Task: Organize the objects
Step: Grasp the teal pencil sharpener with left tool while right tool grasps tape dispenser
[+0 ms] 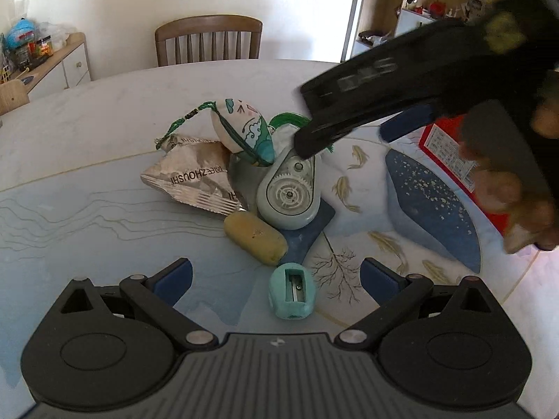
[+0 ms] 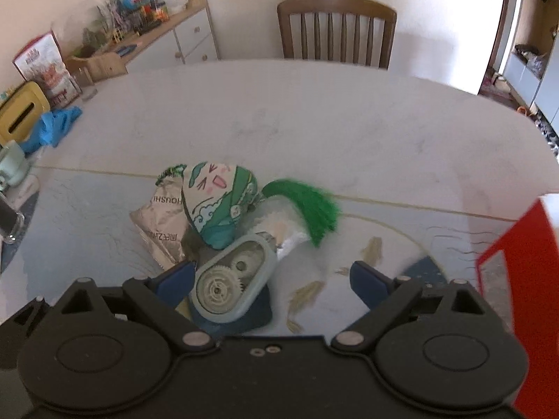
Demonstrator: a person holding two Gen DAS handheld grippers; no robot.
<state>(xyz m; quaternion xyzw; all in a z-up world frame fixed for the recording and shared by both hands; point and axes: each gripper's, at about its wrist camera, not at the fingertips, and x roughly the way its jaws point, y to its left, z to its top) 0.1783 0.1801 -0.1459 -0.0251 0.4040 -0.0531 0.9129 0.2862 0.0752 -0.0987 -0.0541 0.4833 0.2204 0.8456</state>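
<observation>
The right tool [image 2: 272, 279] is hovering with its blue pads spread wide, gripping nothing; the pale grey-green oval plastic correction-tape dispenser [image 2: 230, 279] is lying between them, close against the left pad, presumably lined up for pickup. The left tool [image 1: 276, 274] is likewise standing spread and empty, nearer the camera than the dispenser, with a small teal plastic pencil sharpener [image 1: 292, 295] sitting between its pads, untouched. Against the dispenser's far side a green-and-white printed fabric sachet with a green tassel [image 2: 218, 206] is leaning. Left of the dispenser a crumpled silver foil wrapper [image 1: 190, 178] is lying on the tabletop [image 2: 314, 118]. Just beside the dispenser, toward the sharpener, a yellowish cylindrical eraser [image 1: 255, 239] is resting. The items are sitting clustered, seemingly awaiting sorting.
</observation>
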